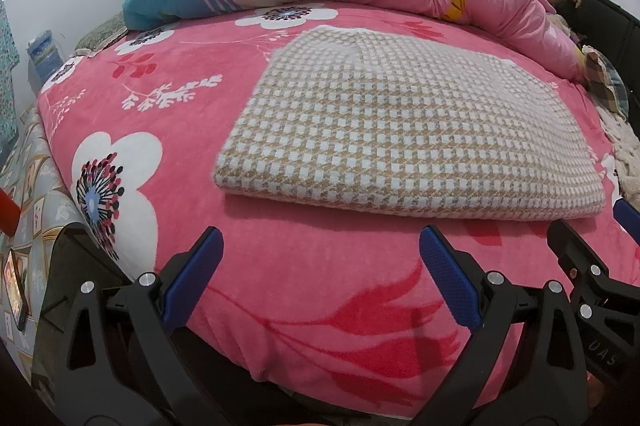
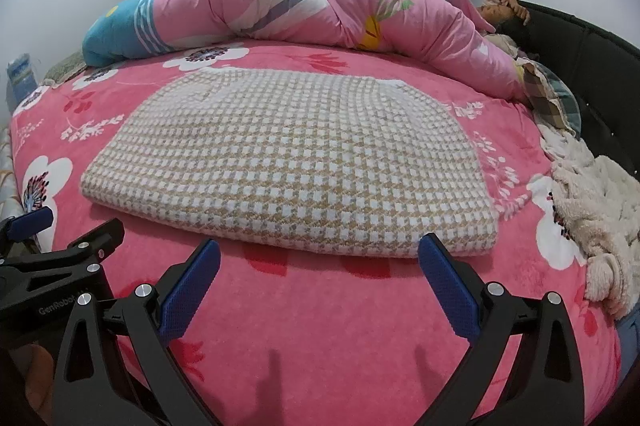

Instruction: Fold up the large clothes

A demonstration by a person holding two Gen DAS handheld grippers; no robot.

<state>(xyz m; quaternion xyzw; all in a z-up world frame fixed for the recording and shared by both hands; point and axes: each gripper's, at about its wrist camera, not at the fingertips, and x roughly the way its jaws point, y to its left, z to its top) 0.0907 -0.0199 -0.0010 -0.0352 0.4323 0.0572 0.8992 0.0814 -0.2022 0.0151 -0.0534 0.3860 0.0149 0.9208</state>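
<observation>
- left gripper [image 1: 320, 280] and right gripper [image 2: 319, 280] both hover with jaws spread wide, gripping nothing, just short of the near edge
- the folded houndstooth knit garment [image 2: 288, 154] lies flat mid-bed on the pink floral blanket [image 2: 320, 326]
- risk imo: pinch only the top layer and the fold peels open
- fuzzy blanket could get snagged along with it

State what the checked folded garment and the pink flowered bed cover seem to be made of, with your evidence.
Checked folded garment: probably a thick woolly knit or woven fabric; matte, slightly fuzzy edges, bulky fold.
Pink flowered bed cover: likely plush fleece; short, soft nap with a printed pattern.
</observation>
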